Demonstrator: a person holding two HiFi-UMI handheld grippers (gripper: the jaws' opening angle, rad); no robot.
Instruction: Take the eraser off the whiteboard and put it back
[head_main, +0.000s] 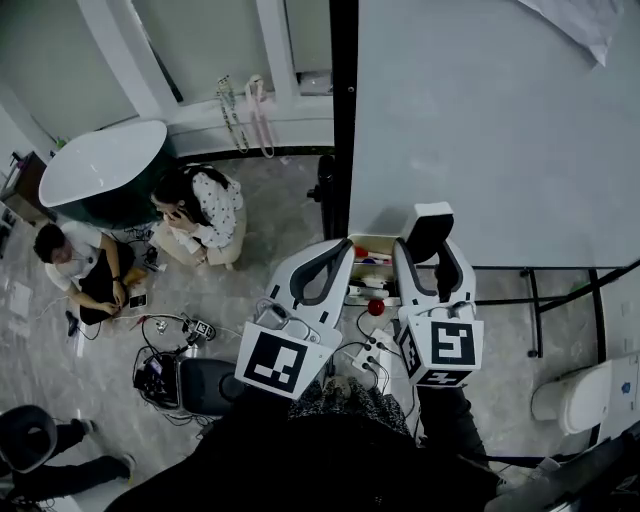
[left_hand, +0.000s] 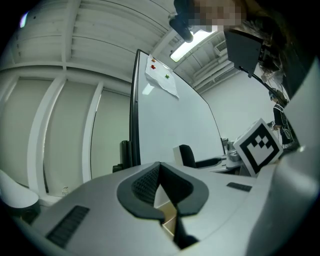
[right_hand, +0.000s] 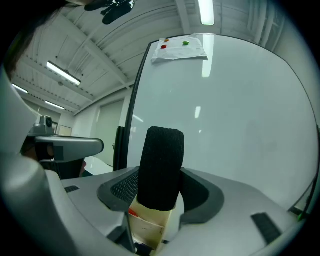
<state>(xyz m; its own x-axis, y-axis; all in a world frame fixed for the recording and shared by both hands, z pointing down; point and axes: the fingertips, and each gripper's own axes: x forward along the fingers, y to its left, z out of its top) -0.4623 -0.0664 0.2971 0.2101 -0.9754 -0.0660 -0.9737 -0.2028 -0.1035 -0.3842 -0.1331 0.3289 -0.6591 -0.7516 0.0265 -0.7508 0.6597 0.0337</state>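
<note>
The eraser (head_main: 427, 233), black felt on a white back, stands upright between the jaws of my right gripper (head_main: 430, 262), just in front of the whiteboard (head_main: 480, 130). In the right gripper view the eraser (right_hand: 160, 170) fills the gap of my right gripper (right_hand: 159, 196), with the whiteboard (right_hand: 225, 115) behind it. A beige marker box (head_main: 372, 265) sits at the board's lower left edge, between the two grippers. My left gripper (head_main: 333, 252) is shut with nothing in it, left of the box; its jaws meet in the left gripper view (left_hand: 160, 175).
A sheet of paper (right_hand: 180, 49) is pinned near the board's top. The board's black frame post (head_main: 343, 110) and stand bars (head_main: 530, 300) are close by. Two people (head_main: 200, 215) (head_main: 80, 265) sit on the floor at left among cables, near a white tub-shaped thing (head_main: 100, 165).
</note>
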